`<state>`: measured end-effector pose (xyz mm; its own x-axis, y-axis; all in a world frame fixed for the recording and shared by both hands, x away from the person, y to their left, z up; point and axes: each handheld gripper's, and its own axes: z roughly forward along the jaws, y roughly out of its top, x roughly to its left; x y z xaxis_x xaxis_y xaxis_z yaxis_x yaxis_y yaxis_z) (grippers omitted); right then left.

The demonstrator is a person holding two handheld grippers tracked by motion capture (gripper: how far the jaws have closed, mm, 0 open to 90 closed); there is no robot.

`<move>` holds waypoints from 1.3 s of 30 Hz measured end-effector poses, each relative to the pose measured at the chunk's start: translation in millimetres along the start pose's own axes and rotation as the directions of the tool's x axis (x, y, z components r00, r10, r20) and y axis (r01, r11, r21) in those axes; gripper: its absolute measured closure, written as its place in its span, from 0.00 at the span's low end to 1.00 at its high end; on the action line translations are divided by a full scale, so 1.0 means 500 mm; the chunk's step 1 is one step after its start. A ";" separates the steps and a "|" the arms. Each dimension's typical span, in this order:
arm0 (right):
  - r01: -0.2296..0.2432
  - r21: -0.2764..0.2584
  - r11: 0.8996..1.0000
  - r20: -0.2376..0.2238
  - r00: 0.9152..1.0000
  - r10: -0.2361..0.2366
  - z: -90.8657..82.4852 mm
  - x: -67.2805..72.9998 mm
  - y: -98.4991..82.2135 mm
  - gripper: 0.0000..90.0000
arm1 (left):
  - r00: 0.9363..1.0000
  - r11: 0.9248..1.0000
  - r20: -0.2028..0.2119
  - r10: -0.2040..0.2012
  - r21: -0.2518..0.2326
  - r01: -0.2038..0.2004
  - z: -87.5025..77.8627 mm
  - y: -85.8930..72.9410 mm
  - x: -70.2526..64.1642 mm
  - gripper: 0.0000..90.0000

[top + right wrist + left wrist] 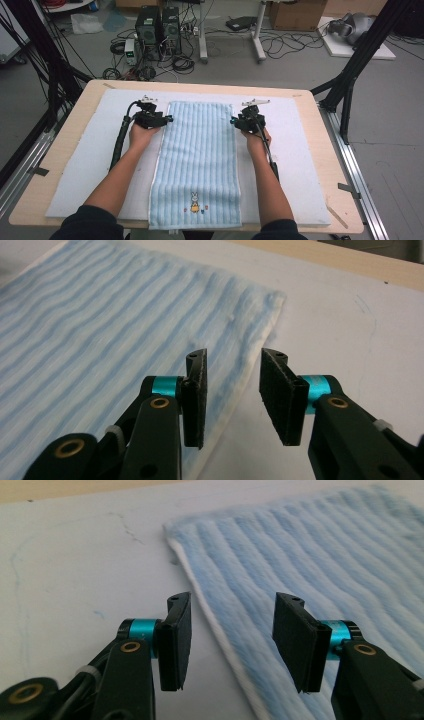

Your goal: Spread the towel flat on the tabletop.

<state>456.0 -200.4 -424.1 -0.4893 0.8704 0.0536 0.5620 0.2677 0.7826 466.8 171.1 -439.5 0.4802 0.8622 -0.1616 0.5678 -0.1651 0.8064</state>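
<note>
Towel laid flat, both tools parted at its far corners, no fold begun yet

The blue striped towel (pixel 198 162) lies spread lengthwise on the white mat (pixel 90 165) of the worktop (pixel 65 140), its rabbit emblem (pixel 194 202) at the end nearest the person. The left tool (pixel 161 119) sits just outside the towel's long edge near the far corner; in the left gripper view its jaws stand apart with that hem (pixel 220 635) running between them, nothing pinched. The right tool (pixel 239 121) mirrors it, jaws apart astride the opposite hem (pixel 240 390). Whether either pad brushes the cloth is hard to say from these angles. By my reading the spreading is finished, while grasping the corners and folding remain.
</note>
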 end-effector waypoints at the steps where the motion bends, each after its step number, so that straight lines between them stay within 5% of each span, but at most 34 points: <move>1: 0.000 0.000 1.000 0.000 1.000 0.000 0.000 0.000 0.000 0.70 | 1.000 1.000 0.009 0.007 0.001 -0.007 -0.006 -0.006 -0.006 0.56; 5: 0.023 0.027 0.999 -0.035 0.999 -0.022 -0.032 0.011 -0.032 0.74 | 0.999 0.999 0.016 0.038 0.026 -0.039 -0.023 -0.027 -0.022 0.57; 9: 0.022 0.058 0.998 -0.059 0.998 -0.019 -0.028 0.018 -0.049 0.76 | 0.999 0.997 0.023 0.040 0.062 -0.041 -0.021 -0.042 -0.030 0.63; 11: 0.044 0.097 0.994 -0.057 0.998 -0.039 -0.012 0.030 -0.061 0.85 | 0.994 0.994 -0.021 0.103 0.049 -0.102 -0.021 -0.050 -0.040 0.81; 12: 0.044 0.097 0.994 -0.057 0.998 -0.039 -0.012 0.030 -0.061 0.85 | 0.993 0.993 -0.016 0.114 0.042 -0.113 -0.020 -0.051 -0.040 0.81; 13: 0.042 0.081 0.996 -0.048 0.998 -0.038 -0.006 0.033 -0.061 0.96 | 0.994 0.993 -0.016 0.111 0.044 -0.110 -0.019 -0.050 -0.040 0.96; 19: 0.037 0.069 0.997 0.016 0.999 -0.039 0.016 0.033 -0.046 0.96 | 0.996 0.999 -0.076 0.047 0.025 -0.045 0.005 -0.031 -0.027 0.97; 24: 0.025 0.044 0.999 0.056 0.998 -0.027 0.033 0.030 -0.038 0.96 | 0.997 0.999 -0.079 0.022 0.029 -0.020 0.016 -0.021 -0.017 0.96; 25: 0.011 0.038 0.999 0.057 0.998 -0.013 0.036 0.029 -0.038 0.96 | 0.997 1.000 -0.081 0.016 0.024 -0.014 0.017 -0.021 -0.016 0.95; 27: -0.023 0.026 0.999 0.054 0.998 0.022 0.035 0.026 -0.040 0.89 | 0.997 1.000 -0.079 0.005 0.016 -0.004 0.015 -0.022 -0.014 0.70; 29: -0.033 0.017 0.999 0.039 0.999 0.032 0.027 0.020 -0.041 0.83 | 0.997 0.999 -0.071 0.019 0.030 -0.017 0.010 -0.024 -0.013 0.60; 34: -0.052 -0.015 0.999 0.010 0.999 0.052 -0.006 0.016 -0.048 0.74 | 0.999 1.000 -0.013 0.029 -0.007 -0.029 -0.021 -0.045 -0.017 0.54; 37: -0.023 -0.028 0.999 0.002 1.000 0.023 -0.042 0.021 -0.064 0.72 | 0.998 0.999 0.065 0.028 -0.035 -0.025 -0.048 -0.058 -0.028 0.47; 39: -0.020 -0.043 0.999 -0.012 1.000 0.020 -0.064 0.027 -0.073 0.71 | 0.997 0.999 0.075 0.031 -0.042 -0.028 -0.057 -0.062 -0.032 0.45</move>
<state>407.5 -211.8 -431.9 -0.4860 0.8706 0.0761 0.5426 0.2323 0.8072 422.6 176.2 -445.9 0.5466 0.8181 -0.1786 0.5255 -0.1690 0.8338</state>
